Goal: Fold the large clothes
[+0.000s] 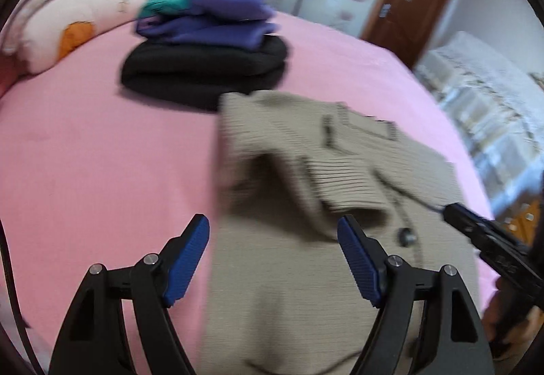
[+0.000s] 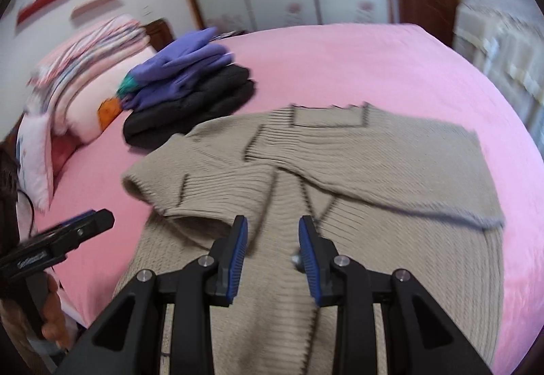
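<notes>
Nearby: folded pile (image 2: 190,85) touches cardigan (image 2: 340,170) | left gripper (image 1: 273,259), right gripper (image 2: 273,250) fingers apart, empty

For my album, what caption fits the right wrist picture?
Open right claw over a beige sweater on a pink bed, beside folded clothes.

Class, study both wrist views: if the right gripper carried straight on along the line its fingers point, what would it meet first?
Most likely the beige ribbed knit cardigan spread on the pink bedsheet. The right gripper angles down at its middle, near the dark-edged front opening, with nothing between. Depth is uncertain in these blurred fisheye views.
</notes>
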`<action>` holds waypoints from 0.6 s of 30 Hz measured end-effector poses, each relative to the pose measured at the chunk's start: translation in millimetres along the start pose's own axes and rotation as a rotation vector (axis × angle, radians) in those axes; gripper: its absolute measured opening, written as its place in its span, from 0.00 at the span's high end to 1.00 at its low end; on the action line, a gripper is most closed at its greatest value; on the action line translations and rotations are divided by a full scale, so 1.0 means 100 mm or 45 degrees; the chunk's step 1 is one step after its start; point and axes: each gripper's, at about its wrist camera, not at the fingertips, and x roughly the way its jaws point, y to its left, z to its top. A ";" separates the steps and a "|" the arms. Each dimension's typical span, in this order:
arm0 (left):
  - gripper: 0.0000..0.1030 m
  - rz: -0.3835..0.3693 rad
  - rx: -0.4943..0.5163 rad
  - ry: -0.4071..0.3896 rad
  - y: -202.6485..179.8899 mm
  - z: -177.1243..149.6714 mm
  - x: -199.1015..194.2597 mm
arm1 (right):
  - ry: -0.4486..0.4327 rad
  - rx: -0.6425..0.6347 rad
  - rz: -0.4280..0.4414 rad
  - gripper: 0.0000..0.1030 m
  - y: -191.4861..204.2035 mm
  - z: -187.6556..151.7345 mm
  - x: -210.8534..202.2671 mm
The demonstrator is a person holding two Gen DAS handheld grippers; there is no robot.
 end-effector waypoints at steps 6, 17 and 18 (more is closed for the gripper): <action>0.26 0.052 -0.081 0.049 0.29 -0.06 0.22 | 0.044 -0.228 0.004 0.70 0.41 -0.02 0.22; 0.26 -0.002 -0.205 0.139 0.48 -0.04 0.79 | 0.094 -0.800 -0.243 0.70 1.02 -0.19 0.81; 0.26 -0.002 -0.215 0.140 0.49 -0.02 0.83 | 0.093 -0.840 -0.270 0.70 1.05 -0.19 0.86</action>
